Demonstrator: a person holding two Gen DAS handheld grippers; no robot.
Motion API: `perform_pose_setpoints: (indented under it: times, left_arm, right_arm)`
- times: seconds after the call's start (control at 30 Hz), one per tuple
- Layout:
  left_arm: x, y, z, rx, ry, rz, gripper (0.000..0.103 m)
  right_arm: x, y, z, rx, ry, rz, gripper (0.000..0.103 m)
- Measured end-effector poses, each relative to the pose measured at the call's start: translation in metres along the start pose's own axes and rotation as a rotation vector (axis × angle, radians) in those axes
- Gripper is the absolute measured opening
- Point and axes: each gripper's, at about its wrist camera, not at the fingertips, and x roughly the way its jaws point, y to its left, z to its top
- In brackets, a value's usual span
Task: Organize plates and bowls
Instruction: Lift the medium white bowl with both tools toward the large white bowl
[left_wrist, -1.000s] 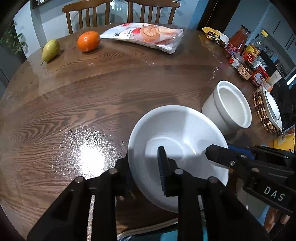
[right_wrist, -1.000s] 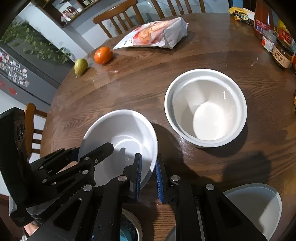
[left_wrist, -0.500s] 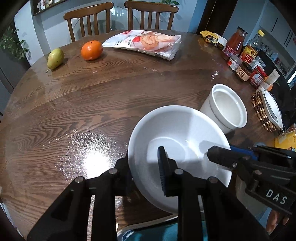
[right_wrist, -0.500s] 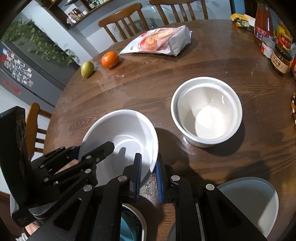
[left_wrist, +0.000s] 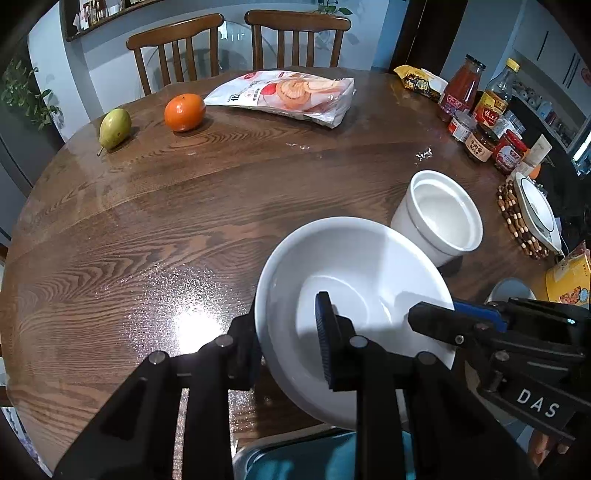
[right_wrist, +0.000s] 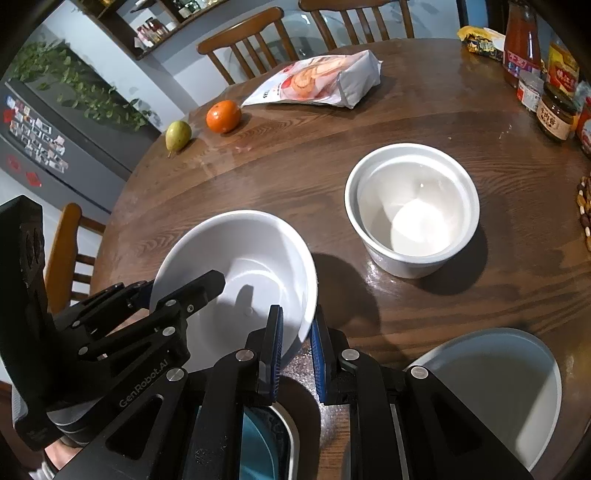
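Note:
A wide white bowl (left_wrist: 354, 280) is held above the table's near edge by both grippers. My left gripper (left_wrist: 291, 332) is shut on its near-left rim, one finger inside, one outside. My right gripper (right_wrist: 297, 339) is shut on its right rim; the bowl also shows in the right wrist view (right_wrist: 240, 266). A deep white bowl (right_wrist: 413, 210) stands upright on the table to the right, also visible in the left wrist view (left_wrist: 439, 218). A pale plate (right_wrist: 495, 384) lies at the near right edge.
A pear (left_wrist: 115, 127), an orange (left_wrist: 184, 112) and a snack bag (left_wrist: 284, 96) lie at the far side. Jars and bottles (left_wrist: 480, 122) stand far right, next to a plate on a beaded mat (left_wrist: 517, 221). A metal tray with something teal (right_wrist: 258, 439) sits below.
Both grippers have risen and drawn back towards the near edge with the wide bowl. The deep bowl has stayed in place.

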Motion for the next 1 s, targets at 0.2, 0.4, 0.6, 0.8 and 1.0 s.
perform_pose_setpoints:
  times: [0.2, 0.4, 0.6, 0.8, 1.0]
  left_arm:
    - [-0.008, -0.002, -0.001, 0.002, -0.018, 0.008, 0.022]
    - [-0.017, -0.004, -0.004, 0.004, -0.033, 0.020, 0.022]
    - [-0.024, -0.007, -0.006, 0.003, -0.045, 0.025, 0.022]
    - [-0.034, -0.012, -0.009, 0.005, -0.062, 0.038, 0.022]
    - [-0.045, -0.018, -0.012, 0.003, -0.085, 0.056, 0.022]
  right_arm:
    - [-0.006, 0.002, -0.001, -0.007, -0.010, 0.005, 0.017]
    - [-0.010, 0.004, -0.005, -0.017, -0.013, 0.013, 0.017]
    - [-0.016, 0.004, -0.007, -0.023, -0.025, 0.020, 0.017]
    - [-0.027, 0.006, -0.010, -0.038, -0.047, 0.030, 0.017]
    - [-0.033, 0.007, -0.012, -0.053, -0.055, 0.042, 0.017]
